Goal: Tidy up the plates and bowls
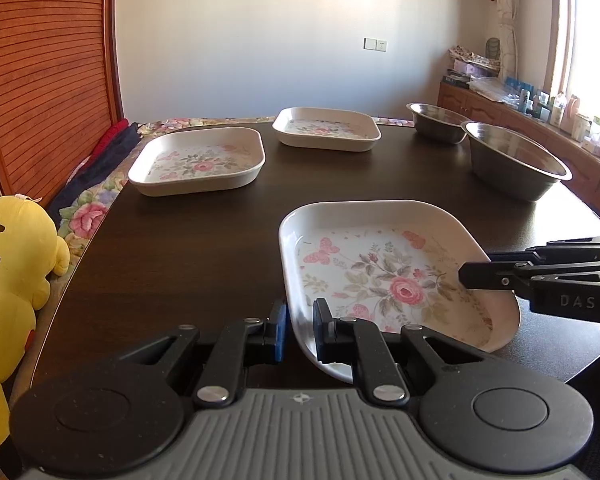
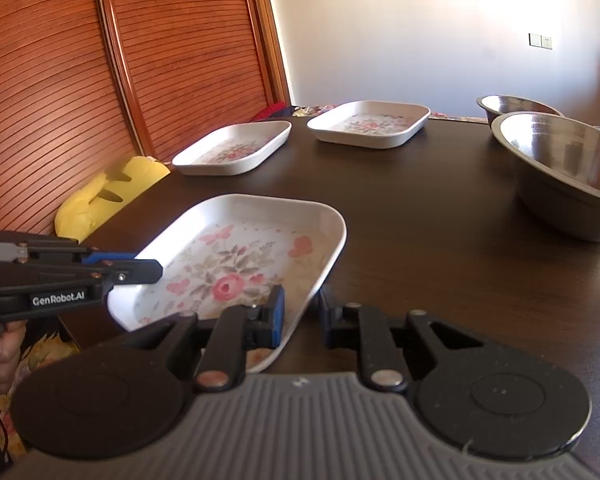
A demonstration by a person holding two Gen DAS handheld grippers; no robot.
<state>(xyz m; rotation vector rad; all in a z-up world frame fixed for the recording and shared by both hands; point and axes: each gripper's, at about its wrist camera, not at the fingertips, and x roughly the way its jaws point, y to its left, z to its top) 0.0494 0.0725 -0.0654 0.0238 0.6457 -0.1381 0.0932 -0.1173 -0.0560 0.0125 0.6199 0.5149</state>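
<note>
A floral square plate (image 1: 380,272) lies at the near edge of the dark table (image 1: 188,248). My left gripper (image 1: 300,328) straddles its left rim, one finger outside, one inside, jaws narrowly apart around the rim. My right gripper (image 2: 302,314) straddles the same plate's (image 2: 236,264) right rim the same way. Whether either pinches the rim I cannot tell. Each gripper shows in the other's view: the right one (image 1: 472,274), the left one (image 2: 152,270). Two more floral plates (image 1: 198,160) (image 1: 326,128) sit farther back. Two steel bowls (image 1: 516,160) (image 1: 436,120) stand at the right.
A yellow plush toy (image 1: 16,264) lies off the table's left edge on a floral bedspread (image 1: 88,216). A slatted wooden wardrobe (image 2: 100,80) stands at the left. A cluttered wooden sideboard (image 1: 540,112) runs along the right wall under a window.
</note>
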